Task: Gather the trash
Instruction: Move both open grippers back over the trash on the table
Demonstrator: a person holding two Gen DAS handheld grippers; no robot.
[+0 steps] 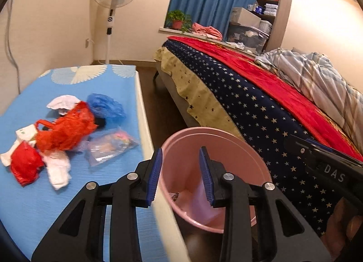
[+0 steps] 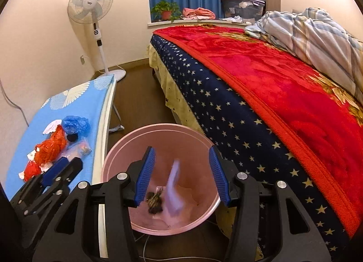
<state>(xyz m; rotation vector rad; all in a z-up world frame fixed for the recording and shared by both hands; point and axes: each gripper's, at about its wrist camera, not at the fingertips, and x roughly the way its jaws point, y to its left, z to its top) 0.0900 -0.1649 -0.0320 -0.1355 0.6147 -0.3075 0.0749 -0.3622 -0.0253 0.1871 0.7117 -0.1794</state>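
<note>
Bedroom, blue-clothed desk point(image 1: 45, 194) strewn with crumpled plastic bags point(image 1: 65, 132); left tongs point(image 1: 180, 177), right tongs point(image 2: 181, 174) parted, empty, above round pink plastic bin point(image 2: 158, 130).

Left tongs point(image 1: 180, 175) and right tongs point(image 2: 182, 175) side by side, tilted downward, jaws parted, nothing gripped.

The table point(image 1: 68, 205), covered by a blue cloth, carries the trash: an orange-red plastic bag point(image 1: 65, 130) at the centre, a blue bag point(image 1: 106, 105) behind it, a clear packet point(image 1: 111, 146) beside it, and white tissues point(image 1: 57, 171) in front. The pink bin point(image 2: 158, 135) stands on the floor point(image 2: 136, 94) beside the table.
</note>
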